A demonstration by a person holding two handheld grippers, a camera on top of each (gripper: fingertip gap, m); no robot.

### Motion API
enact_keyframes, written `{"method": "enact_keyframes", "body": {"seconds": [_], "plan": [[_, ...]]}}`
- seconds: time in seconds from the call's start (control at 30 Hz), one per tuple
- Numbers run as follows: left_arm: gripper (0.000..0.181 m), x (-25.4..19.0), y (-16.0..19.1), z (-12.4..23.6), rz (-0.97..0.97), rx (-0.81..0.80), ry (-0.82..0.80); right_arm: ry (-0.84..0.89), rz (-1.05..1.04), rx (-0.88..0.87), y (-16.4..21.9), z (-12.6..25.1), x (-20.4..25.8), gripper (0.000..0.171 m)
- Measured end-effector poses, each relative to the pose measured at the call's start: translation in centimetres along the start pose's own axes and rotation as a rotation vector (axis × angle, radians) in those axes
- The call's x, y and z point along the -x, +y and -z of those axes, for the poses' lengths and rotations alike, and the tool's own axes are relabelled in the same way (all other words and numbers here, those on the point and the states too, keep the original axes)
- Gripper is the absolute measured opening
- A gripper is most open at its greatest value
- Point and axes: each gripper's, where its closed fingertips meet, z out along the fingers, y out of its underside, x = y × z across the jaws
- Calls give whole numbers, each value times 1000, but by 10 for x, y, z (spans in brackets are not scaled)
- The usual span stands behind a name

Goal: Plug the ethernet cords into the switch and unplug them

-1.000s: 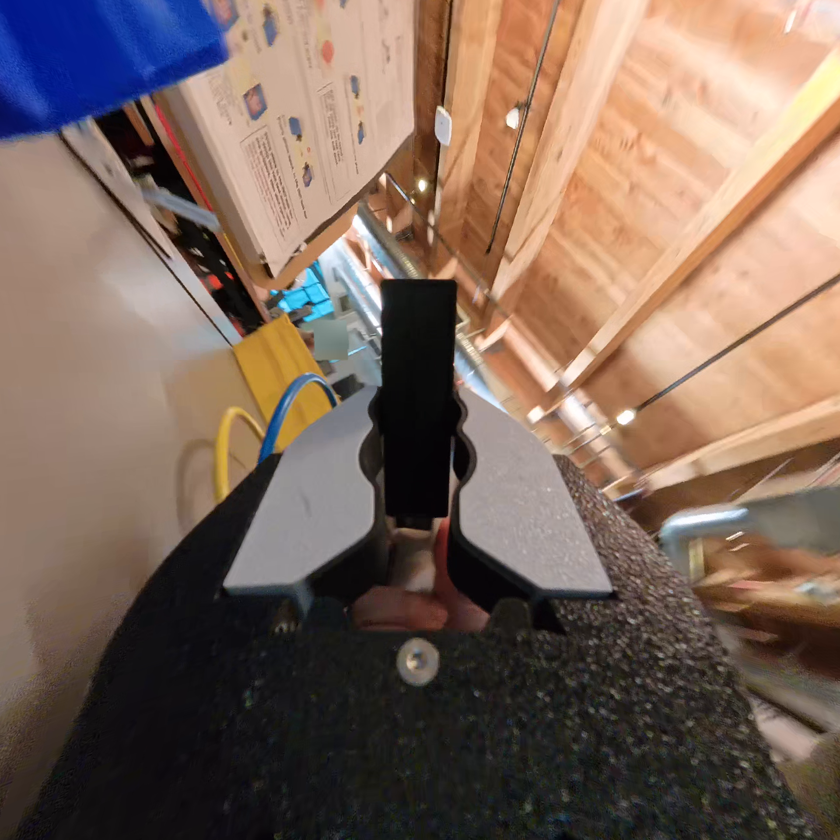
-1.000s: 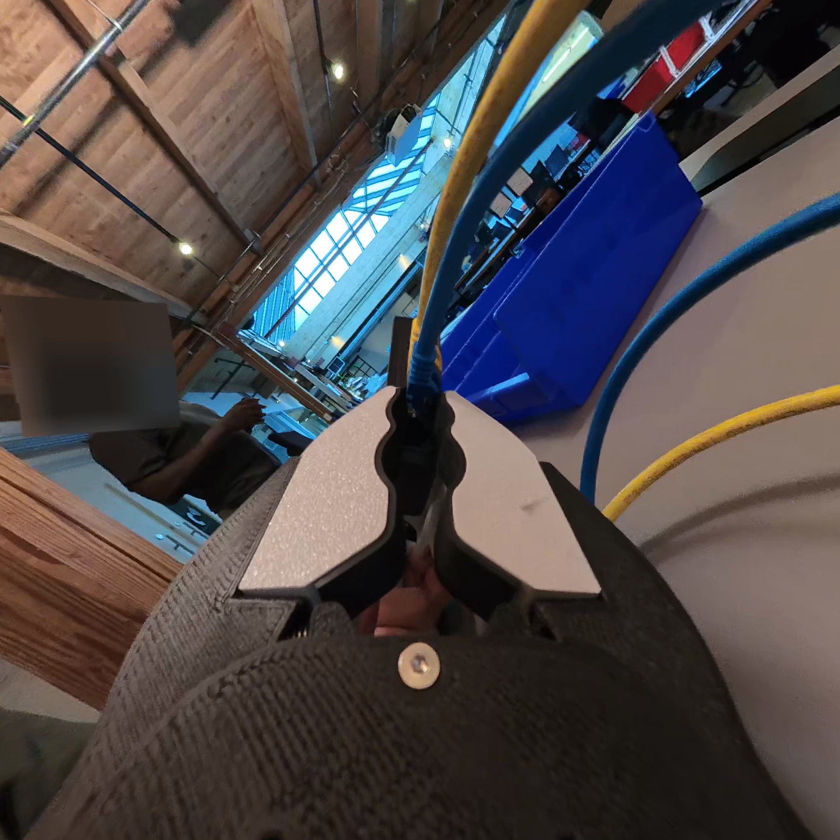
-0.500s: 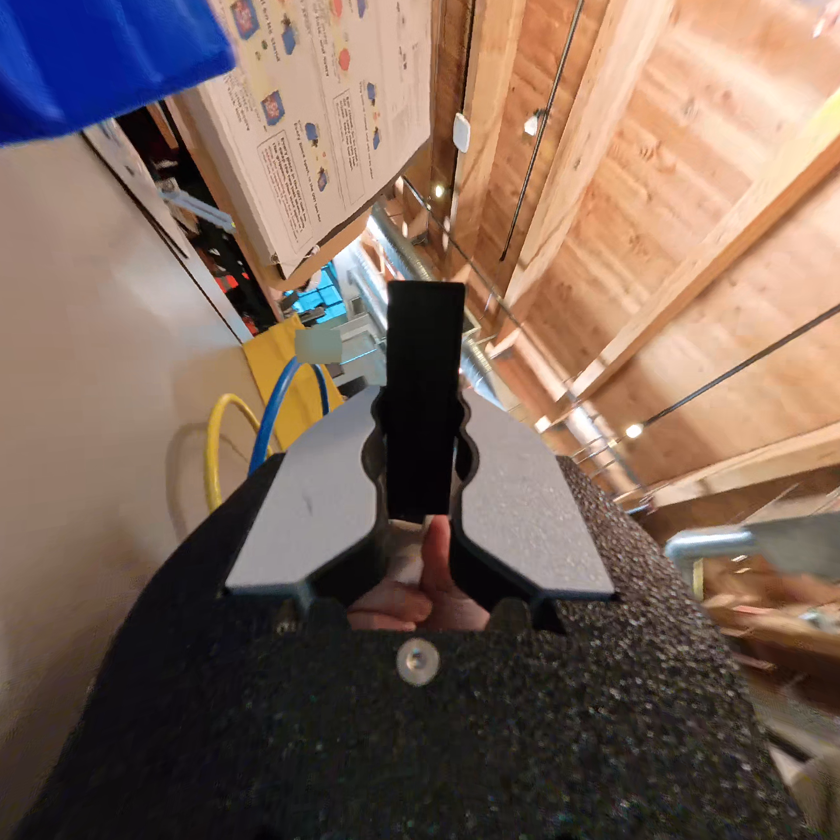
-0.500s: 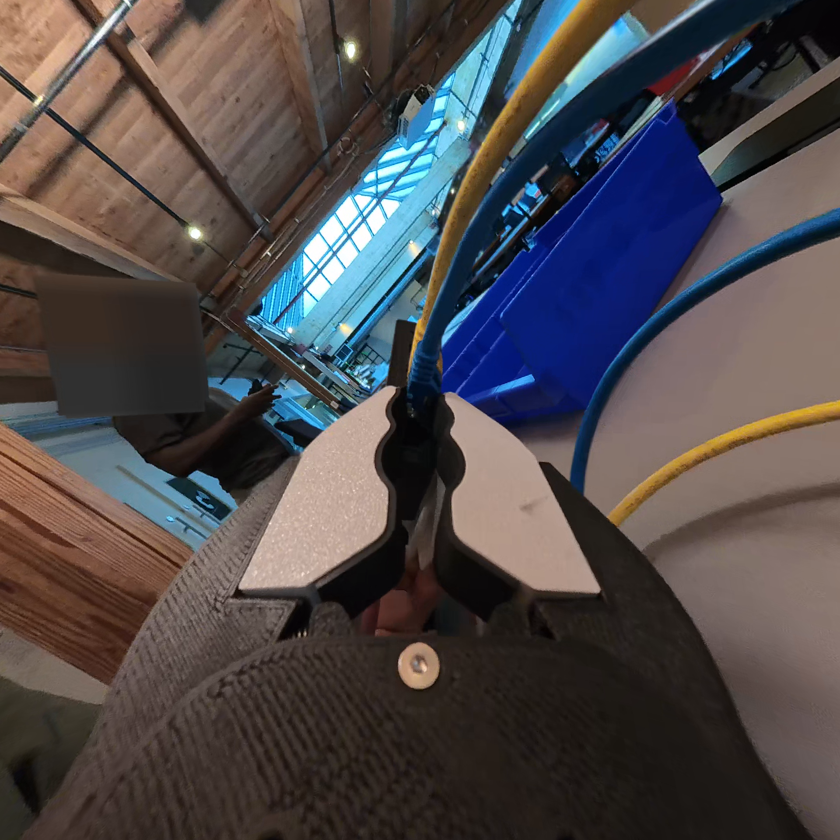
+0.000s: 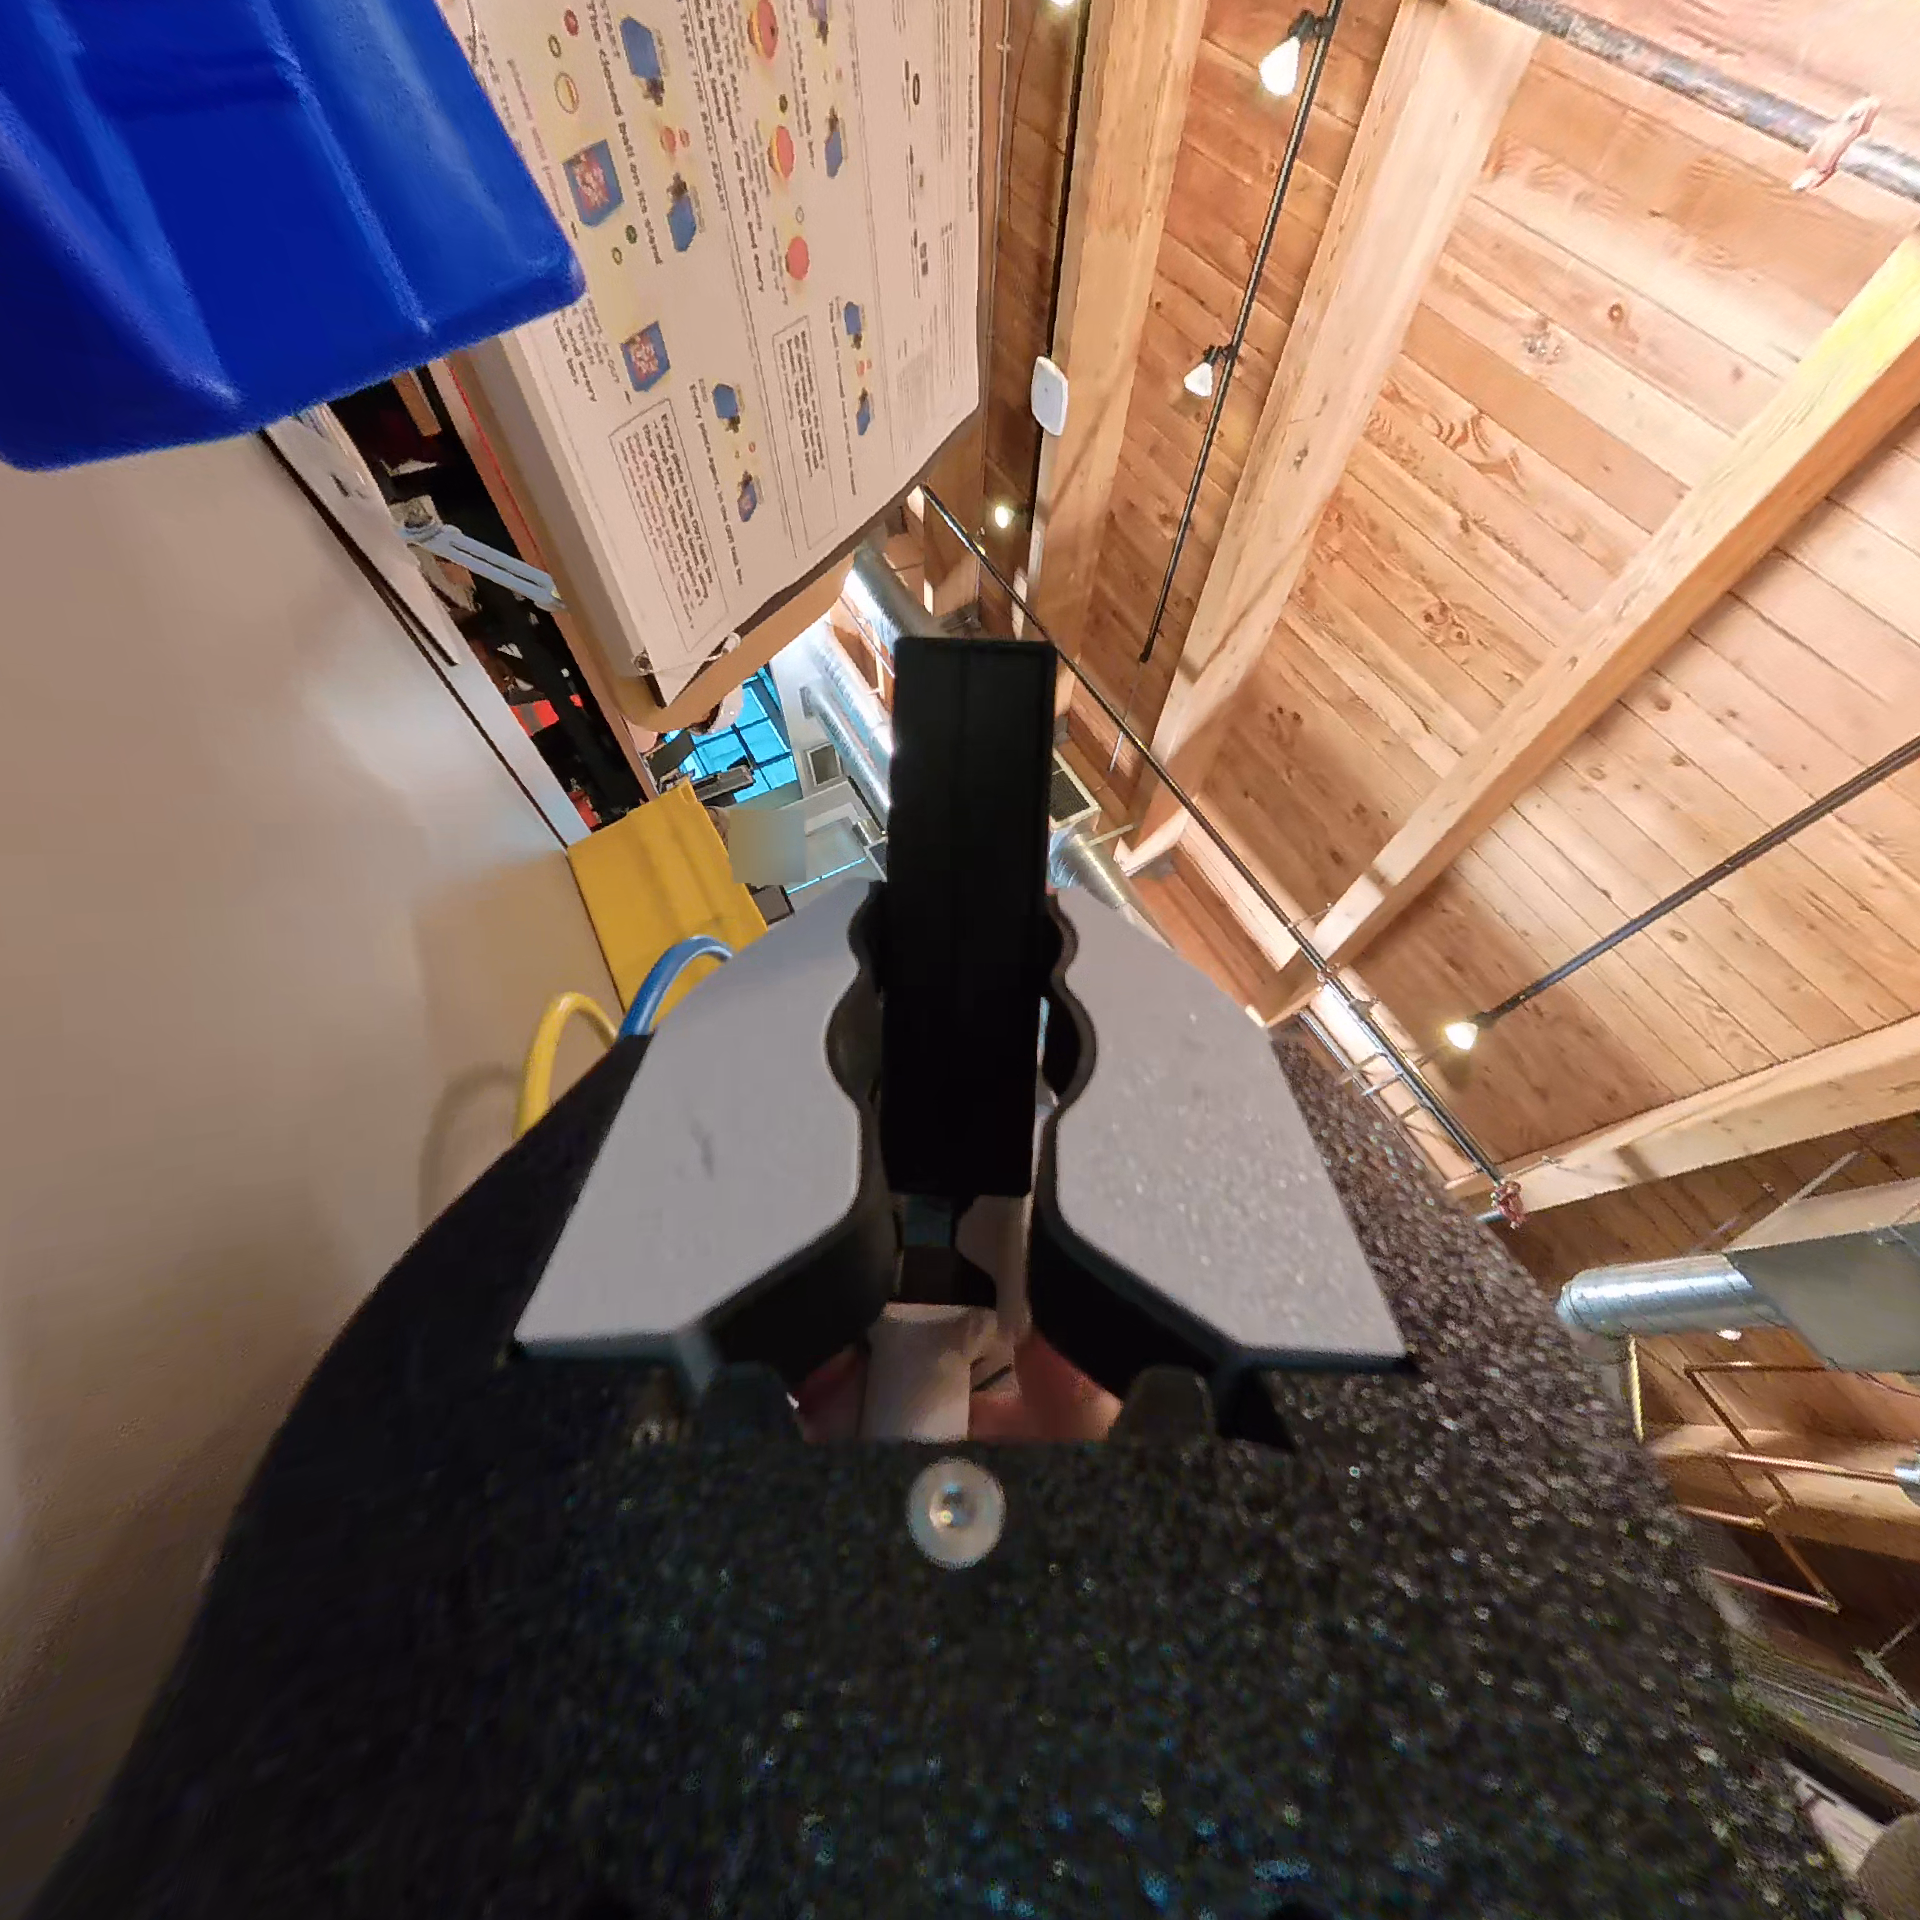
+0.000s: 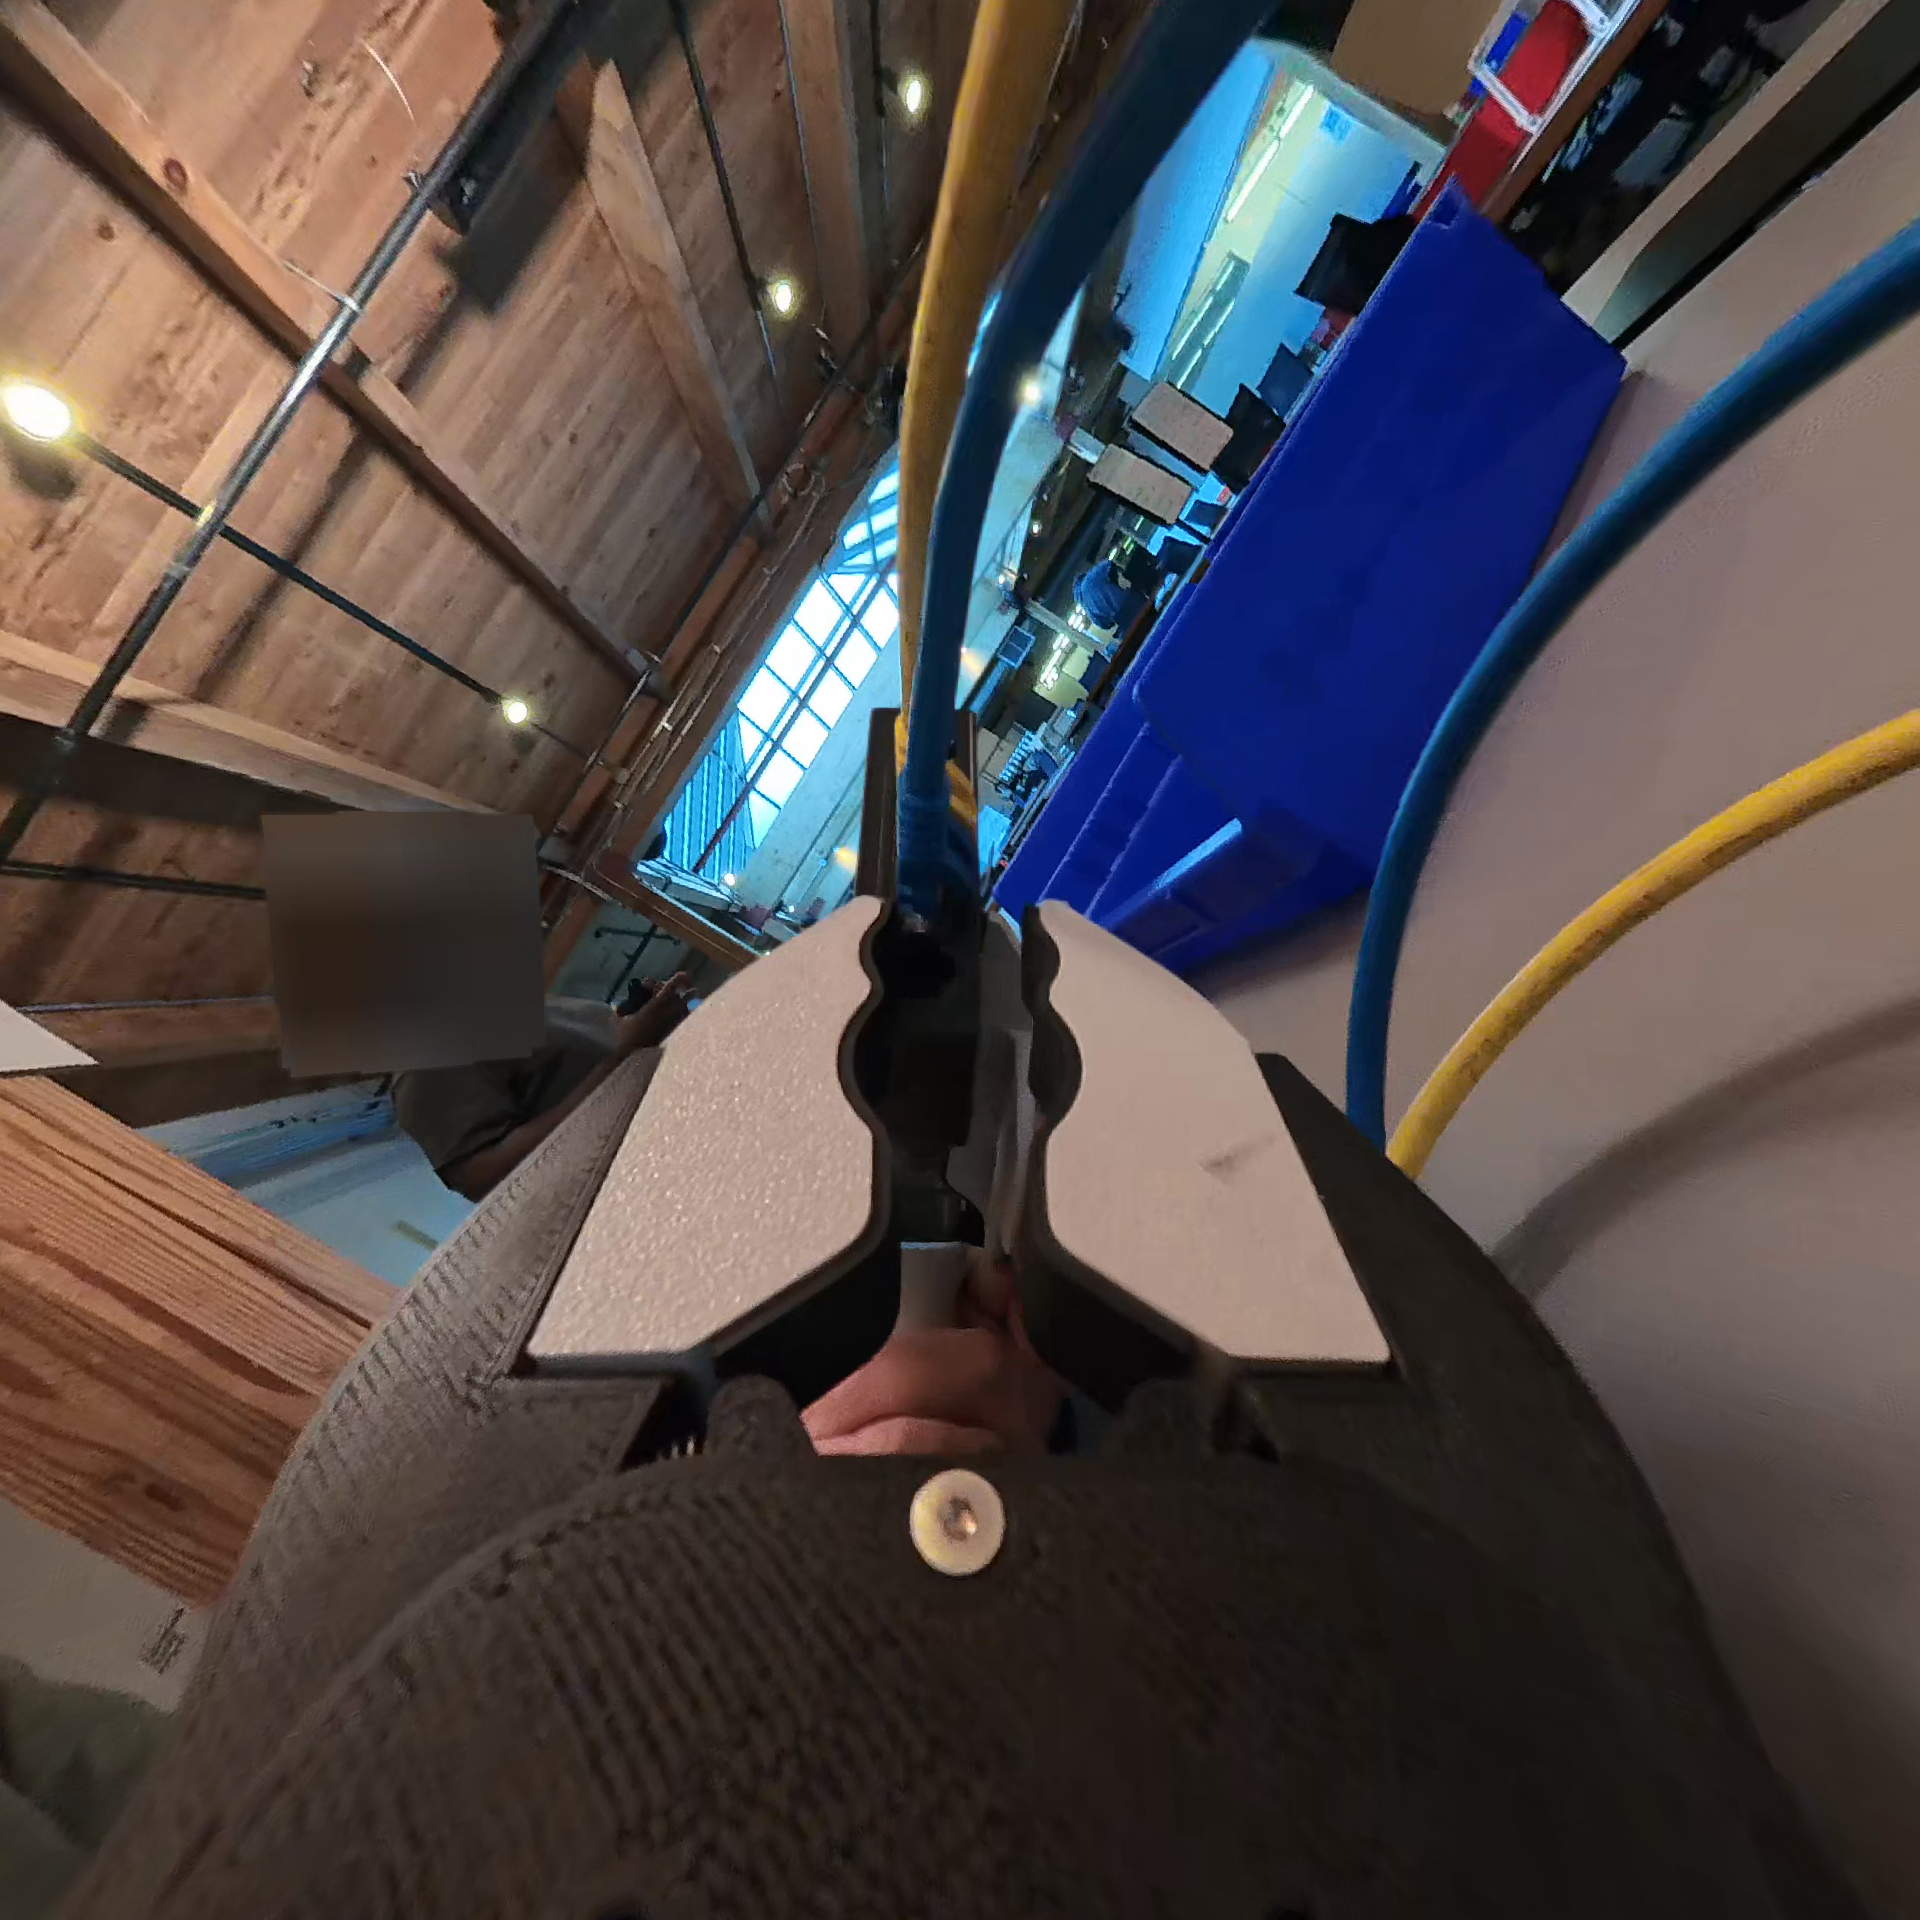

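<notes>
My left gripper (image 5: 966, 935) is shut on the black switch (image 5: 968, 883), which I see edge-on sticking out past the fingertips. Loops of the blue cord (image 5: 665, 966) and the yellow cord (image 5: 545, 1039) show left of its fingers, over the beige table (image 5: 208, 935). In the right wrist view the blue cord (image 6: 940, 582) and yellow cord (image 6: 920, 416) run down from above. The blue cord's boot (image 6: 927, 831) ends between the fingertips of my right gripper (image 6: 954, 925), in front of a black part. The jaws stand slightly apart, with a light gap on the plug's right side.
Blue bins (image 6: 1351, 644) stand on the beige table (image 6: 1714, 1039), and one shows at the top left of the left wrist view (image 5: 229, 208). A poster board (image 5: 790, 312) and a yellow object (image 5: 655, 883) lie beyond. A seated person (image 6: 499, 1101) is off to the left.
The right gripper's jaws have spread a little around the blue plug, and its view has swung round. The left gripper still holds the switch and has turned slightly.
</notes>
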Motion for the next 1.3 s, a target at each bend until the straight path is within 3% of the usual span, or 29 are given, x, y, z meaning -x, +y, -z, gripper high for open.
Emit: {"method": "enact_keyframes", "body": {"seconds": [0.37, 0.7, 0.87, 0.97, 1.03, 1.07, 1.17, 1.3], "plan": [[27, 2, 5, -1, -2, 8, -6, -11, -15, -40, -2, 0, 2, 15], [26, 7, 7, 0, -29, -4, -16, 52, 108, -35, -2, 0, -2, 13], [27, 4, 8, -2, 98, 23, 26, 32, 139, -8, -7, -3, 4, 13], [26, 1, 9, -3, -20, 52, 23, 10, 136, -4, -10, -4, 5, 13], [26, 0, -8, 4, 22, -11, 33, -1, 111, -125, -44, 9, 4, 9], [27, 1, -19, 9, 88, -44, 51, 24, 151, -98, -51, 12, 0, 8], [26, 6, -33, 15, -74, -48, -34, 26, 296, 119, -23, 14, 14, 8], [26, -20, -47, 14, -182, -89, 16, -9, 448, 363, 15, 28, 53, 7]]}}
